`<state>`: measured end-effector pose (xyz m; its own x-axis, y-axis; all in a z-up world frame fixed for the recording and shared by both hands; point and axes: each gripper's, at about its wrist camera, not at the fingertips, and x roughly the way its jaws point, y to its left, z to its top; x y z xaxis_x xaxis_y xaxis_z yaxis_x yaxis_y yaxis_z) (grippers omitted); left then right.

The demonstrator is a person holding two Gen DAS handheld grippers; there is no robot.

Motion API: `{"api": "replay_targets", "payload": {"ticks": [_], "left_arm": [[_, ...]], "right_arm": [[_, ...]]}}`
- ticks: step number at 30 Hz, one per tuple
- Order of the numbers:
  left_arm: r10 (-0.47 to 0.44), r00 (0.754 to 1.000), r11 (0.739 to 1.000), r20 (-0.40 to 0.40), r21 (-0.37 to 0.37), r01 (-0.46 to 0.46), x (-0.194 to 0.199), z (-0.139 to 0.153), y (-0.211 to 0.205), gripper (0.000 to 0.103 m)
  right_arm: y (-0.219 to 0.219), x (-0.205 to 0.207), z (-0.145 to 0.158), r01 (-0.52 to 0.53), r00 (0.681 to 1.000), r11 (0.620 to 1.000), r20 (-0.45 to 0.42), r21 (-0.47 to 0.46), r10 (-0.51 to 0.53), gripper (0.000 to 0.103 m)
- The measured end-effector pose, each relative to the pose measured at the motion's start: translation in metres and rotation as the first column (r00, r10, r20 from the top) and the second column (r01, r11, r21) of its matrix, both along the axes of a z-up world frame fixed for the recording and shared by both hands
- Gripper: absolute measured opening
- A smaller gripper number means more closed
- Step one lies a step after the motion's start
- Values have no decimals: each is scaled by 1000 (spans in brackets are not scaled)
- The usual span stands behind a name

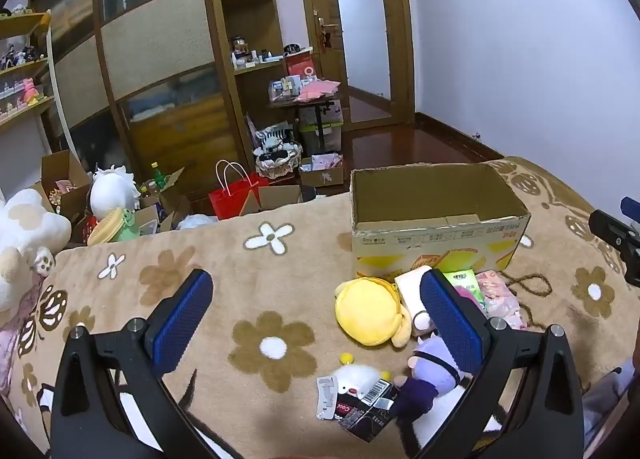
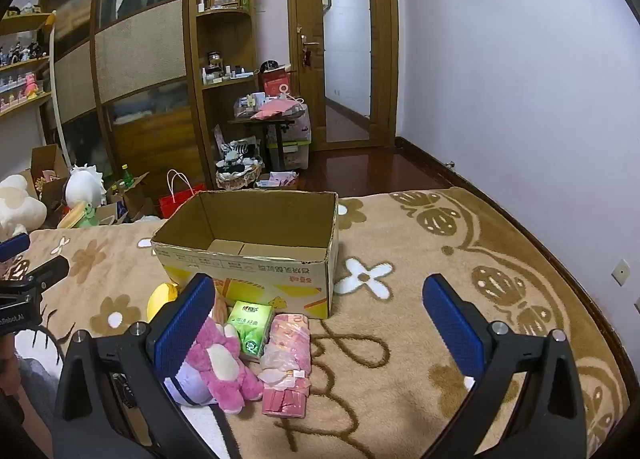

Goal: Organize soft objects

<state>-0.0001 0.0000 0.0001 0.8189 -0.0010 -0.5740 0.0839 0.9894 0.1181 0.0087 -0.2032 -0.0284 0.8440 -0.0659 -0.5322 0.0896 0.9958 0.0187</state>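
Note:
An open, empty cardboard box stands on the flowered blanket; it also shows in the right wrist view. In front of it lie a yellow plush, a purple plush, a small white plush, a pink plush, a green tissue pack and a pink packet. My left gripper is open above the blanket, left of the pile. My right gripper is open above the pink packet.
A dark wrapper lies by the white plush. Beyond the bed's far edge are a red bag, open cartons and more plush toys. Wardrobe and shelves stand behind; a wall is at right.

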Motion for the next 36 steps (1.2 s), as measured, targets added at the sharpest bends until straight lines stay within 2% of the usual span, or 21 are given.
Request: {"api": "replay_targets", "payload": {"ticks": [6, 11, 36], "left_arm": [[-5, 1000, 1000, 11, 4, 5, 1, 0, -3, 102], [-34, 999, 998, -18, -52, 33, 1, 2, 2, 102], [-14, 1000, 1000, 1, -17, 14, -2, 1, 1, 102]], "right_arm": [[-1, 1, 0, 3, 1000, 1000, -7, 1, -3, 103], [0, 0, 0, 1, 1000, 1000, -1, -5, -1, 103], [0, 0, 1, -2, 1000, 1000, 4, -10, 2, 103]]}}
